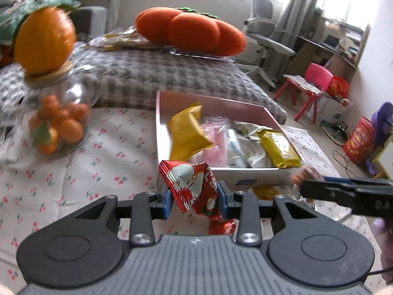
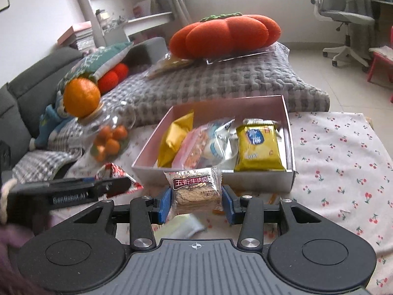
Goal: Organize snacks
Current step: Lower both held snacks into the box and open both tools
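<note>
A pink-lined box (image 1: 162,113) (image 2: 288,125) on the cherry-print cloth holds several snack packets, among them a yellow packet (image 1: 189,132) and a yellow biscuit pack (image 2: 258,147). My left gripper (image 1: 194,200) is shut on a red and white snack packet (image 1: 194,186), held just before the box's near wall. It shows in the right wrist view (image 2: 115,172) too. My right gripper (image 2: 196,201) is shut on a clear packet with a brown label (image 2: 194,189), also held in front of the box. The right gripper shows at the right of the left wrist view (image 1: 302,184).
A glass jar of small oranges (image 1: 56,123) (image 2: 108,137) with an orange on its lid stands left of the box. A grey blanket (image 1: 152,73) and an orange pumpkin cushion (image 1: 191,32) lie behind. More packets lie under the grippers (image 2: 184,226).
</note>
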Demonstrator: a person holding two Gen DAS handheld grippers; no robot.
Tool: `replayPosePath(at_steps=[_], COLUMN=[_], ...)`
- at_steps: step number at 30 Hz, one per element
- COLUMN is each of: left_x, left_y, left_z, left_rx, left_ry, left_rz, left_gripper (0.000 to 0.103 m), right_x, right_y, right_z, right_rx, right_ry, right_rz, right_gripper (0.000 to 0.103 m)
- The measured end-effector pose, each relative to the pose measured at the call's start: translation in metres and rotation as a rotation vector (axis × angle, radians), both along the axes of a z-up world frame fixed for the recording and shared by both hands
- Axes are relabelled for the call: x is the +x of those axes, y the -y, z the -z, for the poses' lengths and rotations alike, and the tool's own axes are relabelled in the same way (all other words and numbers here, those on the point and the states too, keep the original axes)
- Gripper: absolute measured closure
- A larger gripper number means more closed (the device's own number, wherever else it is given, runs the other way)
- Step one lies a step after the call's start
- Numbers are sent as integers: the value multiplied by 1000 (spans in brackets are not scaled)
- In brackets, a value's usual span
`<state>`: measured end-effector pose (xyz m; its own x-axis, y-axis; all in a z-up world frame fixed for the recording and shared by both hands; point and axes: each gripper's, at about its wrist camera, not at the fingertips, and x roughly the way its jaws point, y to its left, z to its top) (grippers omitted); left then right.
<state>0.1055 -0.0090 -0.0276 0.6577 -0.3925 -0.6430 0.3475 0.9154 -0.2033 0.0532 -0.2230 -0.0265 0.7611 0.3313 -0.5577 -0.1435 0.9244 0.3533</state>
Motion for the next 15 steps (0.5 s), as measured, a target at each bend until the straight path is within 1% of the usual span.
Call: replayPosePath(at_steps=[3, 7, 12, 15], left_x=[6, 19, 35, 43], left_y=[12, 29, 39, 41], left_z=[-4, -2, 5, 11], left_rx=[10, 33, 52, 43], left_ry=[13, 9, -5, -26], left_rz=[25, 41, 30, 14], left_gripper=[70, 70, 70, 70], right_x=[12, 29, 52, 62], right_y=[2, 7, 16, 18], right_z=[-1, 0, 10, 18], right_rx=[39, 108, 203, 217], right_ry=[-7, -19, -48, -66], right_rz=[11, 29, 75, 90], right_gripper=[61, 61, 61, 61])
